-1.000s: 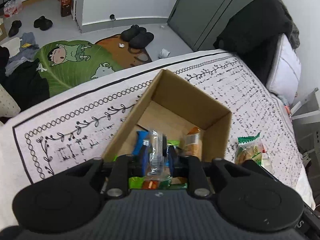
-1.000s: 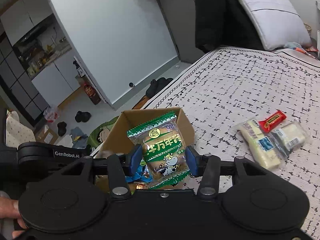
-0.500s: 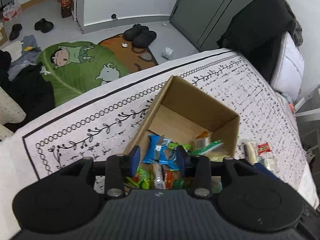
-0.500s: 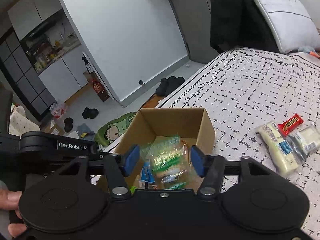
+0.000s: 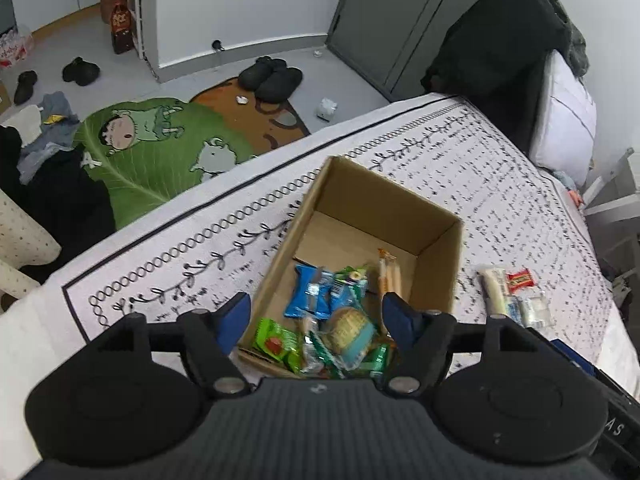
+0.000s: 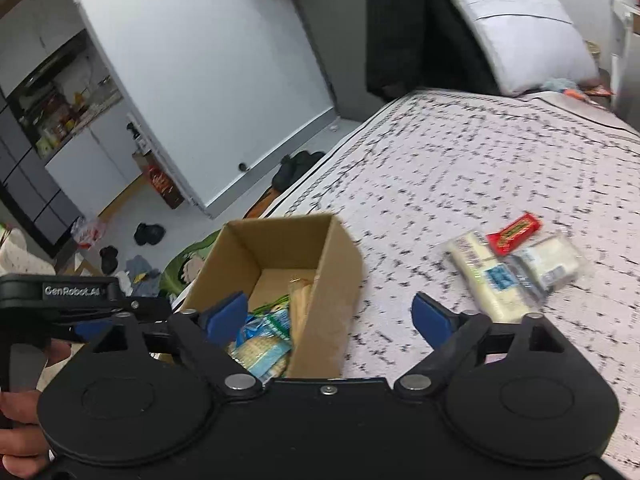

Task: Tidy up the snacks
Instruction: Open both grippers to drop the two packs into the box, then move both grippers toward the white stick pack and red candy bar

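Observation:
An open cardboard box (image 5: 434, 268) (image 6: 332, 276) stands on the patterned bedspread and holds several snack packets, among them a blue one (image 5: 308, 292) and a green one (image 5: 276, 338). My left gripper (image 5: 318, 318) hangs open above the box's near end with nothing in it. My right gripper (image 6: 330, 316) is open and empty over the box's right wall. To the right of the box lie a red candy bar (image 6: 514, 232) (image 5: 520, 280) and clear packets of white snacks (image 6: 492, 276) (image 5: 496, 284).
The bedspread (image 6: 460, 168) stretches wide to the right, with a white pillow (image 6: 524, 32) at its far end. Past the bed's edge are a green cartoon rug (image 5: 152, 156) and slippers (image 5: 272, 76). A hand (image 6: 20, 436) holds the left gripper's handle.
Both grippers let go of their packets, which dropped into the box, then opened wide. Both have pulled up and back from the box; the right one shifted rightward.

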`<state>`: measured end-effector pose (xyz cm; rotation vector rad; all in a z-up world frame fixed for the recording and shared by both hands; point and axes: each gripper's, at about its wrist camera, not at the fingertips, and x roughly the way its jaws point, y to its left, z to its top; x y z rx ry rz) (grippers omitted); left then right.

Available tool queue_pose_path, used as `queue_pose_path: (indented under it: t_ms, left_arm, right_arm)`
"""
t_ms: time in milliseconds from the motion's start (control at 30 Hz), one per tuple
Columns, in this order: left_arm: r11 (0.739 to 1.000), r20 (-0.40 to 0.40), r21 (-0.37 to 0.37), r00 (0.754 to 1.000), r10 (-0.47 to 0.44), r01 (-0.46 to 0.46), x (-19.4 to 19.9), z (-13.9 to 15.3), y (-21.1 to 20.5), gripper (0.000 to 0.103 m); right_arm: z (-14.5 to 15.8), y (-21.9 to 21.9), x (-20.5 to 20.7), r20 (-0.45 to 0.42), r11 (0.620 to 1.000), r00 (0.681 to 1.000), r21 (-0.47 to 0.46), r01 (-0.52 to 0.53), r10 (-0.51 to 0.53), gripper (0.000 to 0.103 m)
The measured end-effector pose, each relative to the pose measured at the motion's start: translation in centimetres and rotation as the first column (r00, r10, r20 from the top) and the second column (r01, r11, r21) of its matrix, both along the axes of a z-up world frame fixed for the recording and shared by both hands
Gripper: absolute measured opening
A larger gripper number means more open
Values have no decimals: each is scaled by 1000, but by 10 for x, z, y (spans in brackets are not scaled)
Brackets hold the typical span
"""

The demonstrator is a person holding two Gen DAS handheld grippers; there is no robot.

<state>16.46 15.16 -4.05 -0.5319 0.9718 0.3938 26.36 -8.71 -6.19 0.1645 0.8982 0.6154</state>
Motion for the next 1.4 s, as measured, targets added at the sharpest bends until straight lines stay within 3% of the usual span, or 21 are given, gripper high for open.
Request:
queue_pose_path:
  t_ms: [200, 333, 633, 933, 1400]
  left_arm:
    - [999, 50, 2, 998, -38, 38, 0, 9, -20, 95]
    - [998, 86, -2, 994, -68, 68, 0, 13, -32, 102]
    - [992, 73, -19, 989, -126, 128, 9, -3, -65, 103]
    - [985, 101, -13, 980, -169, 172, 19, 2, -101, 103]
    - [975, 80, 1, 972, -220, 220, 46, -4, -155, 103]
  right_arm:
    - [-4, -32, 6, -5, 997, 997, -3, 71, -71, 95]
    - [0, -52, 9, 11, 993, 993, 5, 121, -121, 103]
    - [3, -70, 10, 37, 987, 987, -30, 155, -154, 103]
    - [12, -97, 15, 36, 986, 986, -12, 164, -163, 103]
    - [20, -144, 23, 32, 983, 982, 33, 183, -184, 103]
